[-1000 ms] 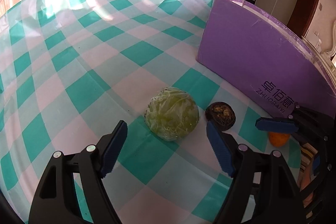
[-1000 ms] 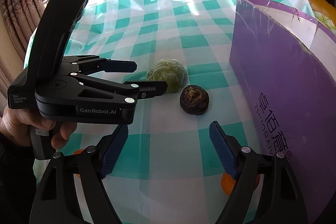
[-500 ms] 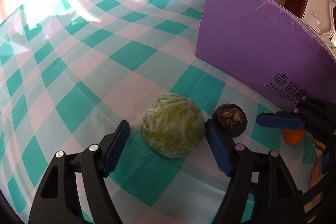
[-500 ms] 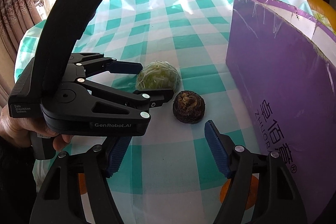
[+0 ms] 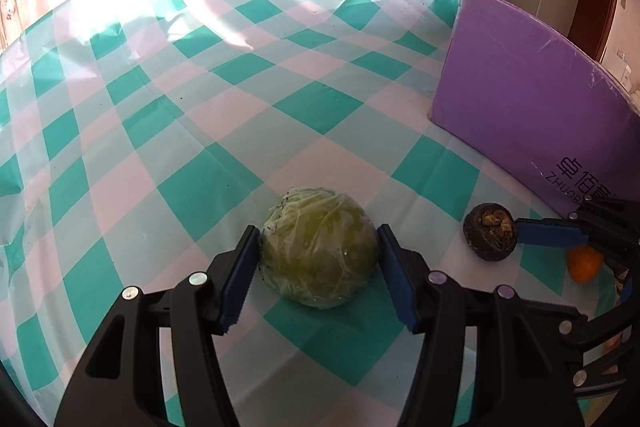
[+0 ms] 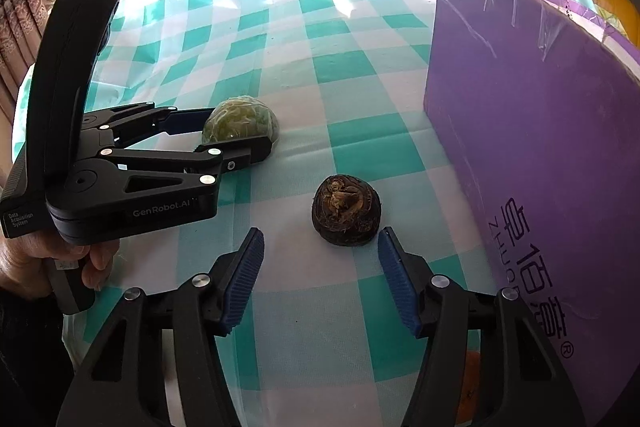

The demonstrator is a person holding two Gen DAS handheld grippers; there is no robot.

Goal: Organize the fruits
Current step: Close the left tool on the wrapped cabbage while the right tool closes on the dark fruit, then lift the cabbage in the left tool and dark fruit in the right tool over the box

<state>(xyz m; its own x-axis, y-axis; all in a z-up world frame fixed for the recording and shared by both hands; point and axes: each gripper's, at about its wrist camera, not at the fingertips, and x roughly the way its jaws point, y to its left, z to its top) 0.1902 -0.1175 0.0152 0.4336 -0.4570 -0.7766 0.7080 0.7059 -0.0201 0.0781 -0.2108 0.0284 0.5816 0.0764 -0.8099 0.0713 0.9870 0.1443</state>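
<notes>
Near centre of checked cloth: left gripper just closing, pads touching wrapped cabbage; right gripper narrowing, still apart, dark fruit just ahead. Next prob: lift toward purple box.

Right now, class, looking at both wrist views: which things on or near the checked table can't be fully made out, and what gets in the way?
- Purple box: its inside is hidden in both views by its own tall wall.
- Orange fruit: left wrist view, partly covered by the right gripper.
- Wrapped cabbage: right wrist view, lower part hidden by the left gripper.
- Hand: cut off by the frame edge.
</notes>
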